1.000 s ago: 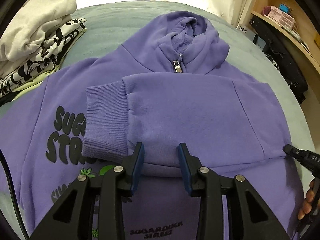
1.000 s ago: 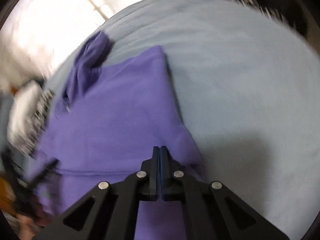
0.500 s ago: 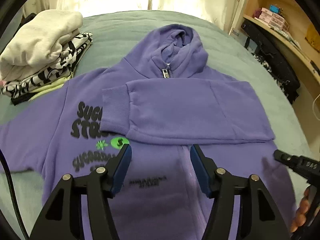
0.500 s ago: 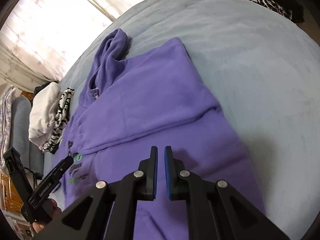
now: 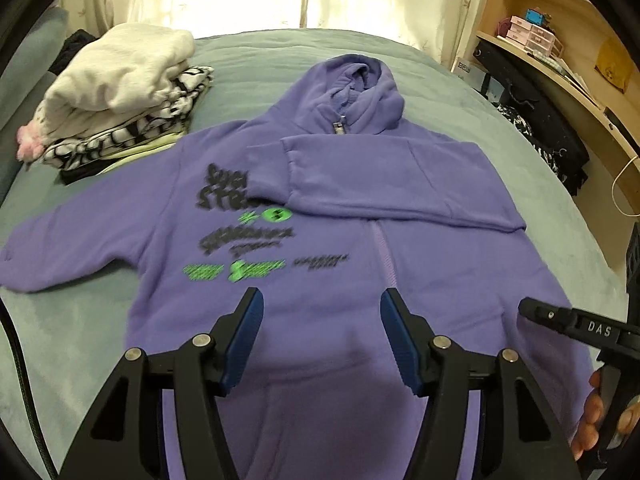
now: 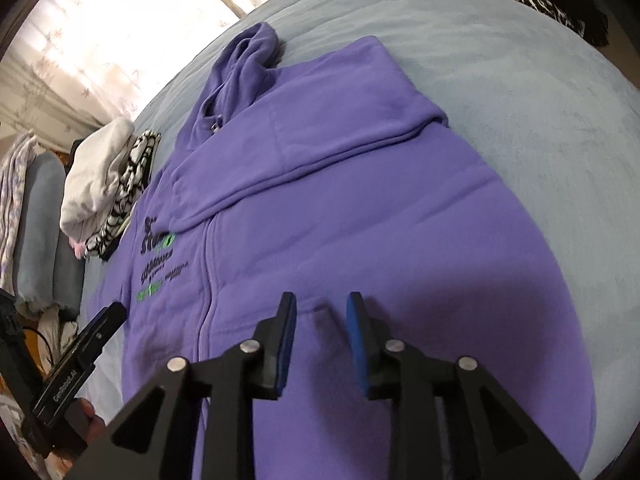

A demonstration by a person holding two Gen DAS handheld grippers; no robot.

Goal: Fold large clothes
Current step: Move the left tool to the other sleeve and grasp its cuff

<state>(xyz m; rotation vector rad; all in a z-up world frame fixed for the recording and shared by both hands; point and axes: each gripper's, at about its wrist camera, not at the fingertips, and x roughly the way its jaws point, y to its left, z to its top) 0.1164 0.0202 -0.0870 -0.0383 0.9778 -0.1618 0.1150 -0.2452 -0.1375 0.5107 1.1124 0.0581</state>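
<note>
While the purple hoodie (image 5: 420, 280) lies face up and spread across the grey-blue bed cover (image 5: 256, 64), the left gripper (image 5: 321, 336) hangs above its lower front with jaws spread wide and nothing between the blue pads. One sleeve (image 5: 384, 184) is folded across the chest, its ribbed cuff lying beside the black lettering (image 5: 224, 192); the other sleeve (image 5: 76, 244) stretches straight out over the cover. The hood (image 5: 356, 92) sits bunched at the far end, with the zipper pull just under it. Black and green print runs down the panel beside the zipper, blurred in the left wrist view. Seen from the right wrist, the right gripper (image 6: 321, 334) hovers over the hem area of the hoodie (image 6: 360, 200), its jaws parted by a moderate gap and gripping nothing. A stack of folded clothes (image 5: 116, 96), white on top of a black-and-white pattern, rests near the outstretched sleeve's shoulder. Wooden shelves (image 5: 560, 48) stand off the bed's far side
</note>
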